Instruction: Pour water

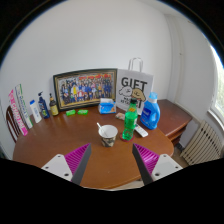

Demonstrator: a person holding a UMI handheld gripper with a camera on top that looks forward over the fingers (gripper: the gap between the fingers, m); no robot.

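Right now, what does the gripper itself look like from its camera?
The gripper shows two dark fingers, each tapering to a point. Each bears a magenta pad with a ridged surface on its inner face. No cables, markings or sleeve show.

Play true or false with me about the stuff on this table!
1. The gripper is holding the green bottle. False: its fingers are open and empty, and the bottle stands on the round wooden table beyond them.
2. A white mug sits beside the green bottle. True.
3. The framed photo lies flat on the table. False: it stands upright at the back.
4. A white bag reading GIFT stands next to the framed photo. True.
5. The blue bottle is between the fingers. False: it stands far beyond them, just past the green bottle.
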